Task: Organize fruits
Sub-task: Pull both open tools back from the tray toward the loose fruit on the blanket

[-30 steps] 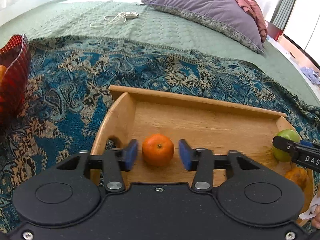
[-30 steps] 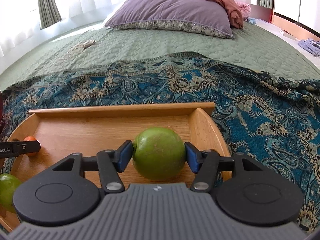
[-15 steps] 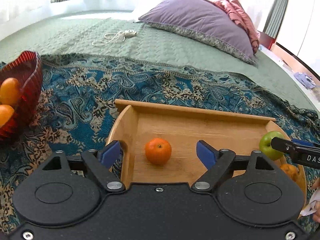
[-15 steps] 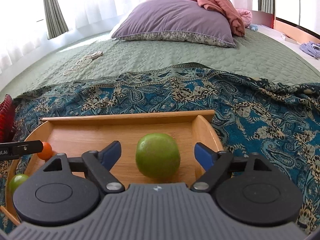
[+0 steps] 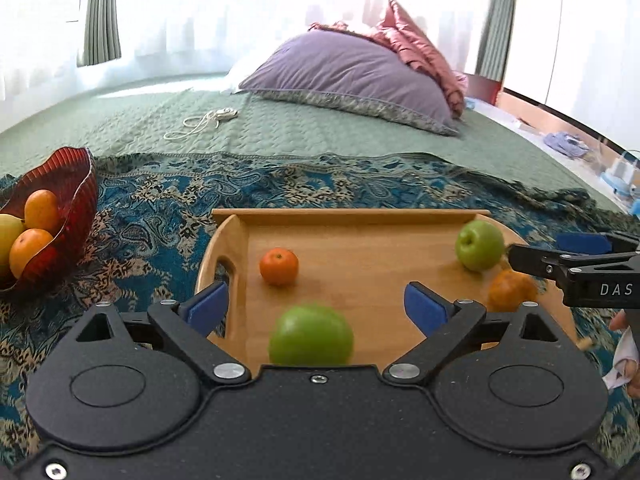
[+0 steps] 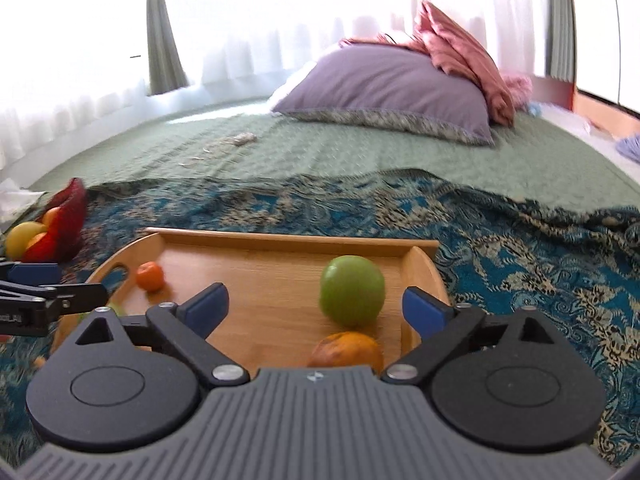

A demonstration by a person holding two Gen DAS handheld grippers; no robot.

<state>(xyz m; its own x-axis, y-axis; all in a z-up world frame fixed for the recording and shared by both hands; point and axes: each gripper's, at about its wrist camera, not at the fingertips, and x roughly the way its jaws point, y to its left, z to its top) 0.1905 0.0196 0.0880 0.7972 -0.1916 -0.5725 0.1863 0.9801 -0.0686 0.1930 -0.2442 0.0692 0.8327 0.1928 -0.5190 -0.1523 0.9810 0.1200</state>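
Left tool (image 5: 316, 307): spread wide, empty, hovering at near edge of wooden tray (image 5: 360, 213). Small orange (image 5: 279, 266) beyond blue pads, toward tray's left end; blurred green fruit (image 5: 311, 335) directly below gap. Right tool (image 6: 315, 307): spread wide, empty; green apple (image 6: 352, 291) ahead near tray's right end, untouched.

My left body hides the lower part of the near green apple (image 5: 311, 340), which is blurred. My right body covers the base of the large orange (image 6: 347, 352). The red bowl (image 5: 76, 188) is cut by the left edge. The white cord (image 6: 224, 145) is too blurred to identify.
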